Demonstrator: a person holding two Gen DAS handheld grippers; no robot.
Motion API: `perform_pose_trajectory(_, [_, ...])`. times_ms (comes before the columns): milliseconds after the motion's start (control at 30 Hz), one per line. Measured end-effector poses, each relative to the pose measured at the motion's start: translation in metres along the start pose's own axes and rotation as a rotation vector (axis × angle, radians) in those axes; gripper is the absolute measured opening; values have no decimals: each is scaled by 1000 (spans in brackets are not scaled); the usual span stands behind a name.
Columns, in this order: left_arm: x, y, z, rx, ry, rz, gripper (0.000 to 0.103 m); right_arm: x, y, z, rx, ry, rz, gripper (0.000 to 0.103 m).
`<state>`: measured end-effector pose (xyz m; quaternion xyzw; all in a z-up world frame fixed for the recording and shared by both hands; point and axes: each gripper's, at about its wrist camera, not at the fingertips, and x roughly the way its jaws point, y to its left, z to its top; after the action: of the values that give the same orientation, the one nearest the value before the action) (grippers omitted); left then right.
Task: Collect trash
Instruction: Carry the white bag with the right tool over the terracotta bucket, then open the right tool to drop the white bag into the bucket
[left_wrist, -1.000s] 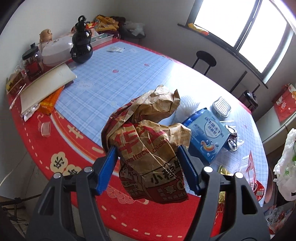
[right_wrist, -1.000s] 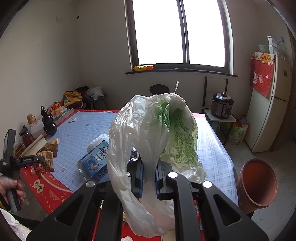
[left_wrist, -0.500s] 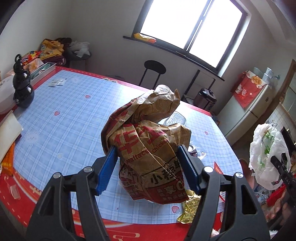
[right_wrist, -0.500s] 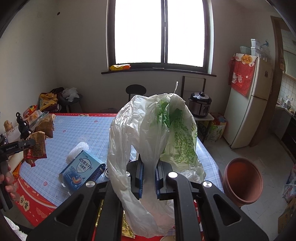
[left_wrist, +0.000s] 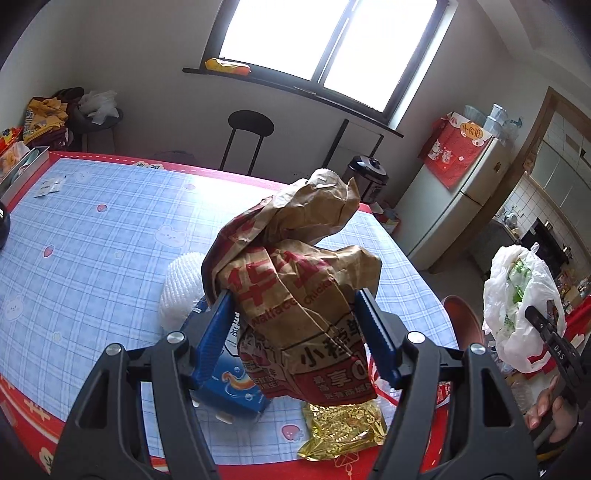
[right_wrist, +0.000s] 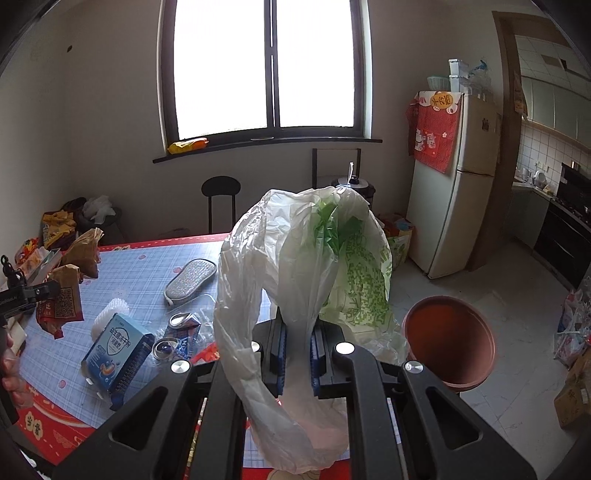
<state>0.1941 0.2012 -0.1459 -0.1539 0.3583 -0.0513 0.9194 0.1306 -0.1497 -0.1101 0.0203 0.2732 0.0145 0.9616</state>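
Note:
My left gripper (left_wrist: 295, 325) is shut on a crumpled brown paper food bag (left_wrist: 295, 280) with red print, held above the table. That same paper bag (right_wrist: 61, 299) shows at the left of the right wrist view, in the air over the tablecloth. My right gripper (right_wrist: 298, 347) is shut on a white plastic bag (right_wrist: 306, 266) with green print, which drapes over its fingers. The plastic bag (left_wrist: 521, 299) also hangs at the right edge of the left wrist view, beyond the table's corner.
On the blue checked tablecloth (left_wrist: 92, 243) lie a blue box (right_wrist: 118, 350), a white foam net (left_wrist: 181, 291), a gold foil wrapper (left_wrist: 343, 428), a grey sponge pad (right_wrist: 190, 282) and small packets. A brown tub (right_wrist: 448, 343) stands on the floor right of the table. A fridge (right_wrist: 454, 177) is behind.
My left gripper has swung right and risen with the paper bag, from the table's left part to above the blue box. The right gripper turned a little; the plastic bag stays gripped.

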Motion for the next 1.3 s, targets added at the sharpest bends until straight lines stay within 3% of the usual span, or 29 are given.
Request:
perform_pose_trajectory(200, [-8, -61, -9, 13, -28, 47, 68, 10, -90, 3, 74, -27, -19, 12])
perform_pose_trajectory(500, [-13, -149, -22, 27, -62, 99, 68, 61, -217, -9, 148, 35, -57, 12])
perform_pose_trajectory(833, [-18, -200, -35, 36, -73, 167, 68, 121, -290, -7, 204, 103, -77, 15])
perform_pose_trajectory(933, [-16, -212, -36, 42, -71, 171, 68, 130, -301, -4, 218, 112, -72, 28])
perform_pose_trajectory(1000, [-12, -215, -36, 50, -64, 164, 68, 130, -307, -2, 225, 100, -71, 52])
perform_pose_trajectory(1100, [-1, -228, -33, 69, -53, 140, 68, 123, -316, 0, 230, 74, -65, 69])
perform_pose_trajectory(1300, [23, -265, -30, 136, -24, 73, 69, 98, -332, 4, 236, 33, -57, 88])
